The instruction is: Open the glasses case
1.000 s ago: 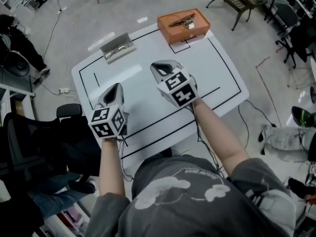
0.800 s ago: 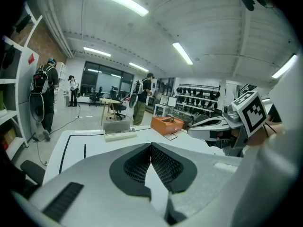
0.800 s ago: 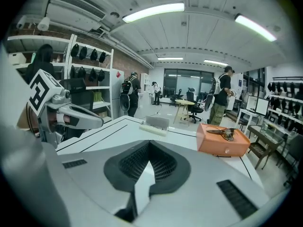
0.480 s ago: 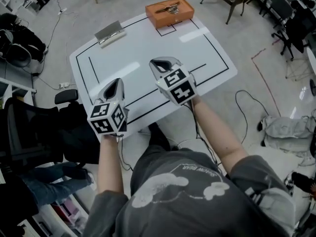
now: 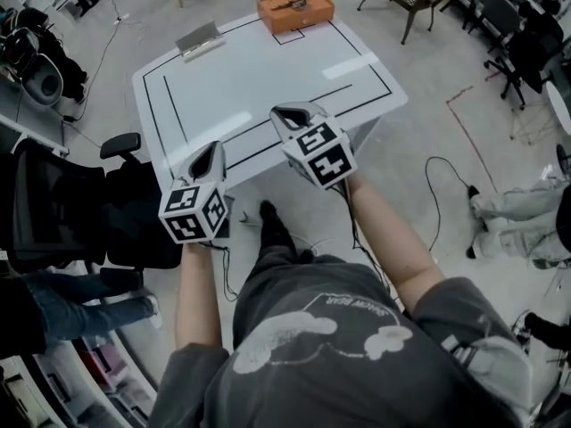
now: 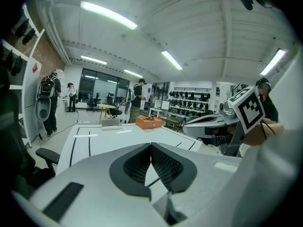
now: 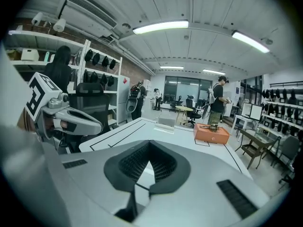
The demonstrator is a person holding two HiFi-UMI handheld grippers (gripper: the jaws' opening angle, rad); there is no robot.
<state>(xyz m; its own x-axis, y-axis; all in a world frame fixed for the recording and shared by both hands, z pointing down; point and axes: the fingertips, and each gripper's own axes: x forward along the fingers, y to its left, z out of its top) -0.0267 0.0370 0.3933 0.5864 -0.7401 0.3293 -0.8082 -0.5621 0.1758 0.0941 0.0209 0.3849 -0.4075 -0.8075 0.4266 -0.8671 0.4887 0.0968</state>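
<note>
Left gripper (image 5: 211,152) and right gripper (image 5: 291,115) are both closed on nothing, held by the table's (image 5: 268,74) near edge, well apart from the grey glasses case (image 5: 198,38) at its far left edge, whose lid seems already up, so the task looks probably done.

What lies on the orange box (image 5: 295,11) at the far edge of the counter (image 5: 268,69) is too small to be identified. Whether the grey case (image 5: 198,38) is open cannot be told. The counter's near edge is partly hidden by the right gripper (image 5: 294,114).
</note>
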